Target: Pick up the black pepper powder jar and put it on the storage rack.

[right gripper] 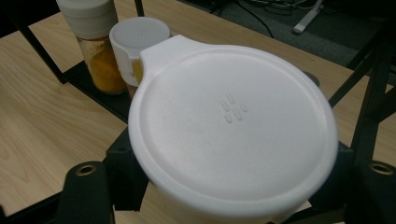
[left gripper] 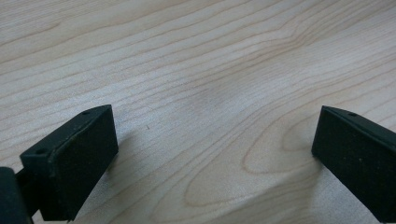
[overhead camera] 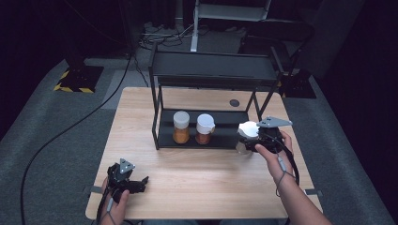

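A jar with a wide white lid (right gripper: 233,126) sits between the jaws of my right gripper (overhead camera: 253,138), which is shut on it just in front of the right end of the black rack's (overhead camera: 213,70) lower shelf. Two spice jars stand on that shelf: one with a cream lid (overhead camera: 181,126) and one with a white lid (overhead camera: 204,129), both holding orange powder. The same two jars, cream-lidded (right gripper: 93,37) and white-lidded (right gripper: 135,44), appear behind the held jar. My left gripper (overhead camera: 133,185) rests open near the table's front left corner, over bare wood (left gripper: 210,116).
The black two-tier rack stands at the back middle of the wooden table (overhead camera: 187,178). A dark round cable hole (overhead camera: 234,102) lies behind it. Cables trail over the grey floor (overhead camera: 56,136) to the left.
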